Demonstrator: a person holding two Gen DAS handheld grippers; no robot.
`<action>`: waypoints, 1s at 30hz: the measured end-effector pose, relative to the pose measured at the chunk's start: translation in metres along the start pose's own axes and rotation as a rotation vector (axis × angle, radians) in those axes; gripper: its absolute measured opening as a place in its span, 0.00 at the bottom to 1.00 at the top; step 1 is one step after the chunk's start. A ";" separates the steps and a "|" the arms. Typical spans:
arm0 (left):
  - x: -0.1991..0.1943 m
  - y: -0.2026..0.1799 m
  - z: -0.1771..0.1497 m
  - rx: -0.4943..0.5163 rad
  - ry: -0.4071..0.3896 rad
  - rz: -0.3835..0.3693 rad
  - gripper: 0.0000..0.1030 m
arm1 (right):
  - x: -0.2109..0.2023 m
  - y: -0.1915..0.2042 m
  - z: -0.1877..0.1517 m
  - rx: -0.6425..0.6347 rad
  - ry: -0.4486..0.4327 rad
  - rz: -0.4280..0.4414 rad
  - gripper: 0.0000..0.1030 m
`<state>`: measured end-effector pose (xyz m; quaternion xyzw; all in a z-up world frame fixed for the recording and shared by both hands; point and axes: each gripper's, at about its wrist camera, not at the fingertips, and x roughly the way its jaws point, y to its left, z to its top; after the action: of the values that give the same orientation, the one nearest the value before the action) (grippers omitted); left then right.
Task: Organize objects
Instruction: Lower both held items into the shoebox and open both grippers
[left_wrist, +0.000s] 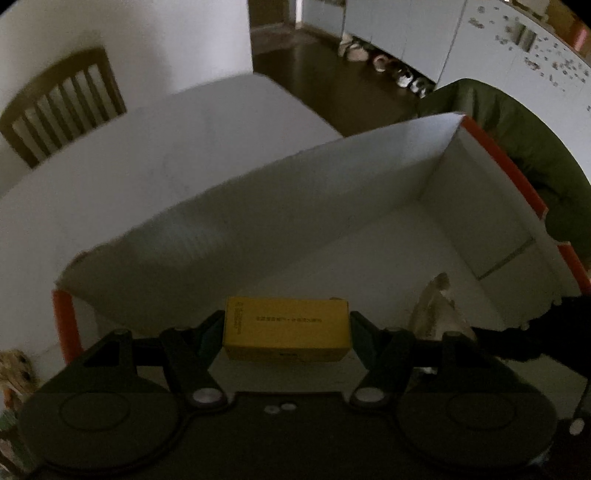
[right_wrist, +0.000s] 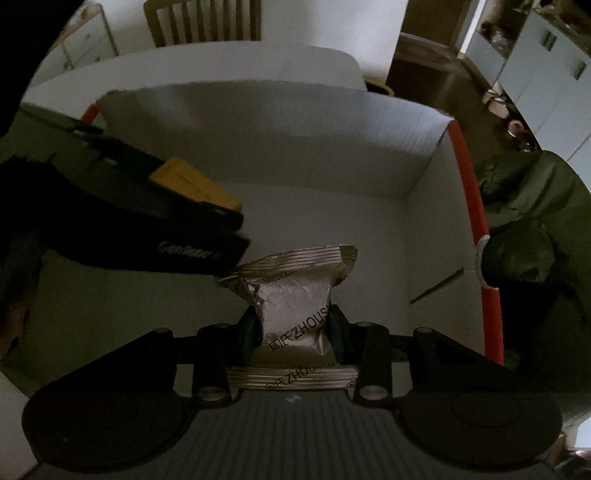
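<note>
My left gripper (left_wrist: 287, 332) is shut on a small yellow box (left_wrist: 287, 326) and holds it over the open white cardboard box (left_wrist: 332, 206) with orange edges. My right gripper (right_wrist: 291, 328) is shut on a silver foil packet (right_wrist: 291, 295) and holds it over the same cardboard box (right_wrist: 295, 155). In the right wrist view the left gripper (right_wrist: 221, 218) with the yellow box (right_wrist: 192, 181) comes in from the left, close beside the packet. In the left wrist view the packet (left_wrist: 439, 306) shows at the right, inside the box.
The cardboard box stands on a white table (left_wrist: 147, 155). A wooden chair (left_wrist: 62, 103) stands behind the table. A dark green cushion or seat (left_wrist: 517, 140) lies to the right of the box. Shoes (left_wrist: 399, 70) line the floor far back.
</note>
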<state>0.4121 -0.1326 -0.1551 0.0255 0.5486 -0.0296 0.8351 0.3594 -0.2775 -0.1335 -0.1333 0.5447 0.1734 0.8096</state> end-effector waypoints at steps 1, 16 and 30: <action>0.003 0.002 0.000 -0.013 0.012 -0.002 0.67 | 0.001 -0.001 -0.002 0.002 0.004 -0.004 0.37; 0.014 0.005 -0.001 -0.028 0.082 0.001 0.68 | 0.005 0.008 -0.004 -0.049 0.012 -0.019 0.38; -0.017 0.015 -0.007 -0.064 0.039 -0.036 0.79 | -0.015 0.008 -0.009 -0.040 -0.064 -0.021 0.59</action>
<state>0.4005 -0.1168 -0.1424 -0.0103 0.5657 -0.0266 0.8241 0.3428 -0.2759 -0.1232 -0.1498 0.5135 0.1797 0.8256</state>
